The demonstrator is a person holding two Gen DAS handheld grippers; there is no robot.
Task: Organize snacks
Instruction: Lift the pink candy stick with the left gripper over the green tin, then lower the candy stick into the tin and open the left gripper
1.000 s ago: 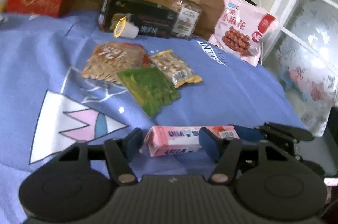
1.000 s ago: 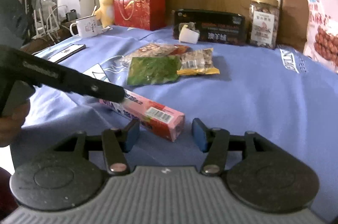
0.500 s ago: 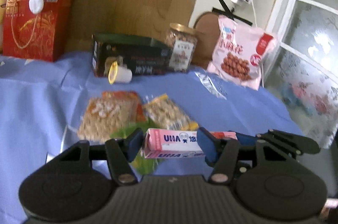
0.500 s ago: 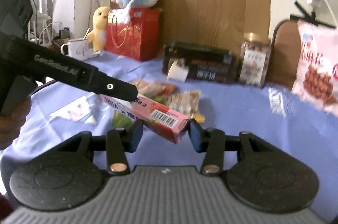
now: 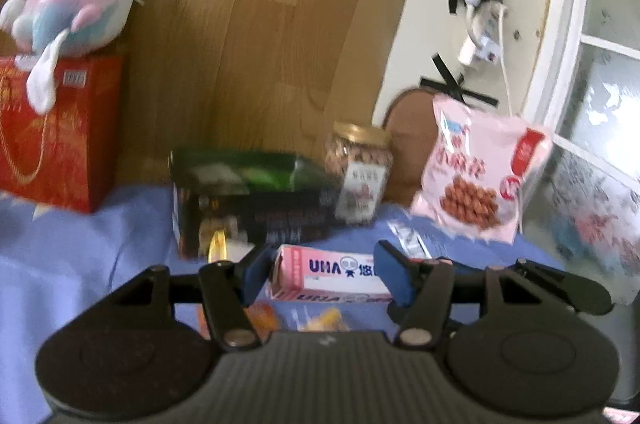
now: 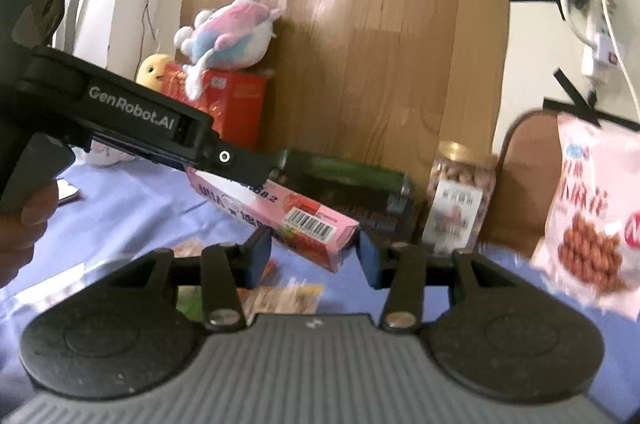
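- While both grippers clamp a pink box (image 5: pixel 328 278) aloft, left gripper (image 5: pixel 320 278) and right gripper (image 6: pixel 314 248) pinch opposite ends above the blue cloth (image 5: pixel 80 248).
- Along the cloth's far edge: dark carton (image 5: pixel 256 200), jar (image 5: pixel 358 172), pink bag (image 5: pixel 480 172), wooden board (image 5: pixel 260 44) behind.

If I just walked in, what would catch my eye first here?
Probably the long pink cardboard snack box, gripped at opposite ends by the left gripper and right gripper, above the blue cloth. Behind, a pink-and-blue plush toy sits atop a red gift box.
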